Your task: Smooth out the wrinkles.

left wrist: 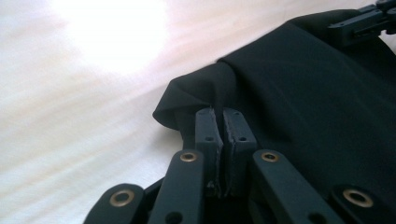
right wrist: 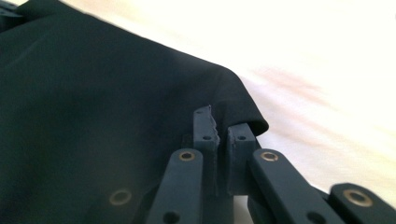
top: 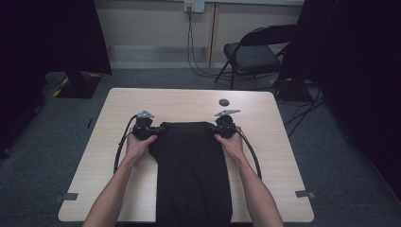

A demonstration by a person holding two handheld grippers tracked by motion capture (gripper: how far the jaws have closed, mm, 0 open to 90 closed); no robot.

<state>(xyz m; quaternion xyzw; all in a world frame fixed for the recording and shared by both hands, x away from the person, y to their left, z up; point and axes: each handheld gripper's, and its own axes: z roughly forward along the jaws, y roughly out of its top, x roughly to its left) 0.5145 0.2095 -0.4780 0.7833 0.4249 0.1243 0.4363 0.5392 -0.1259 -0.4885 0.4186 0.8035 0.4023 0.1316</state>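
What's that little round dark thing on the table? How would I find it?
Start at the light wooden table in the middle of the room. A big black cloth lies down its centre, with a tool pinching each far corner. Look past the right tool toward the table's far edge: the small black disc sits there alone, flat and round, touching nothing.

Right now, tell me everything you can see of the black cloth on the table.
The black cloth is plain, matte, soft-looking fabric, lying flat as a long strip down the middle of the wooden table, its near end reaching the table's near edge. Its two far corners are bunched and pinched: the left hand-held gripper is shut on one, the right hand-held gripper on the other.
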